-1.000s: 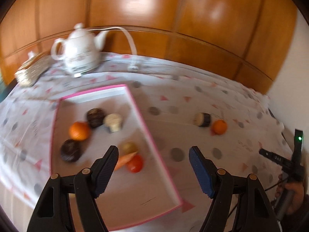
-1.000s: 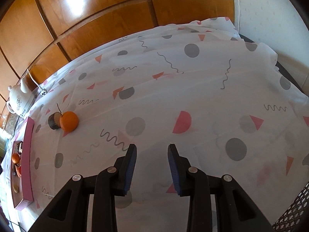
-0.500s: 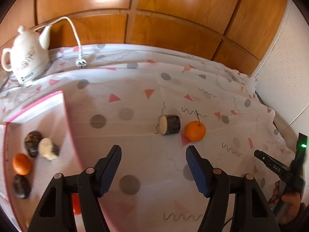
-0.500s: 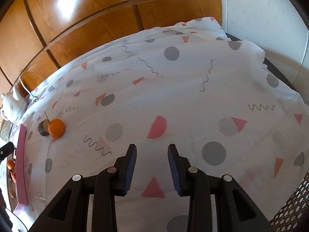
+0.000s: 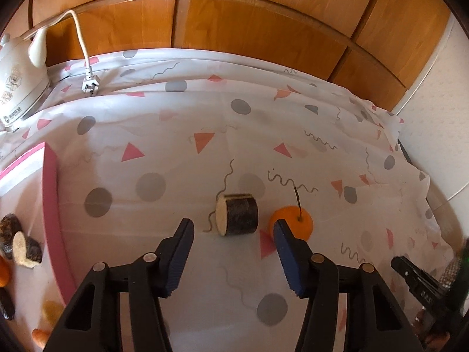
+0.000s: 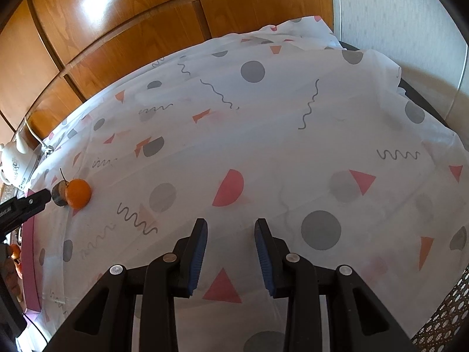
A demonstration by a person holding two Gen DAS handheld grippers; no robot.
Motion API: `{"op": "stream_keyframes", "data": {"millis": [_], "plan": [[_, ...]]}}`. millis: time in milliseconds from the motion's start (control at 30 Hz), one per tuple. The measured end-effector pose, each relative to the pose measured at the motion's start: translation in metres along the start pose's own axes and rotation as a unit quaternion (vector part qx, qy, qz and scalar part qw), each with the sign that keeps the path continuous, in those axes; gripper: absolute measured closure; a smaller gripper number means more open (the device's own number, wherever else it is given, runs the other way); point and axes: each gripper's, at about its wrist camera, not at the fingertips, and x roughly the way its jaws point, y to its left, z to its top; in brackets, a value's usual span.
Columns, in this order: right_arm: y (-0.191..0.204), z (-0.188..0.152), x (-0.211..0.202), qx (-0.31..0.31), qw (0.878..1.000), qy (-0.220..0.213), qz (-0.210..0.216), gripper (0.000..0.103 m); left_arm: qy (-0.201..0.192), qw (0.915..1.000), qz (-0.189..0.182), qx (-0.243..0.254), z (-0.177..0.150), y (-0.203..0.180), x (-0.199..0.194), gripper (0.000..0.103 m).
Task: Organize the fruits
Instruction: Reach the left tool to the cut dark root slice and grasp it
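Note:
A small orange (image 5: 296, 224) with a thin stem and a dark-skinned cut fruit chunk (image 5: 240, 215) with a pale face lie side by side on the patterned tablecloth. My left gripper (image 5: 231, 222) hovers just short of the chunk. Its jaws are closing, with nothing between the pads; the right fingertip overlaps the orange in the picture. In the right wrist view the same orange (image 6: 77, 193) and chunk (image 6: 58, 196) sit far to the left. My right gripper (image 6: 231, 223) hangs over bare cloth, jaws slightly apart and empty.
A pink-rimmed white tray (image 5: 51, 205) at the left holds several fruit pieces (image 5: 20, 243). A white kettle (image 5: 17, 82) and its plug (image 5: 89, 86) sit at the back left. Wooden panels back the table. The cloth drops off at the right edge (image 6: 433, 123).
My left gripper has swung right from over the tray to the loose chunk and orange, coming lower, and its jaws have narrowed. The right gripper has stayed put.

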Motion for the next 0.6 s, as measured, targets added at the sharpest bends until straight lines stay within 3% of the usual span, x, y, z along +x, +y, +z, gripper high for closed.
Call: {"op": "stream_keyframes", "data": {"millis": [67,100,133,200,600], "plan": [[0.000,0.000,0.000,-0.001,1.000,0.000,0.001,0.069,0.007,1.0000,0.007,-0.001,0.003,-0.001,0.009,0.046],[0.000,-0.001,0.000,-0.001,1.000,0.000,0.001,0.069,0.011,0.9999,0.012,-0.002,0.004,-0.001,0.015,0.050],[0.001,-0.001,0.001,-0.001,1.000,0.000,0.002,0.069,0.015,0.9998,0.015,-0.003,0.004,0.000,0.021,0.062],[0.001,-0.002,0.001,-0.003,1.000,0.000,0.001,0.069,0.029,0.9994,0.004,-0.019,0.002,0.006,0.030,0.072],[0.004,-0.002,0.001,-0.011,1.000,-0.004,-0.007,0.069,-0.011,0.9993,-0.016,-0.032,-0.015,0.017,-0.016,0.076]]}}
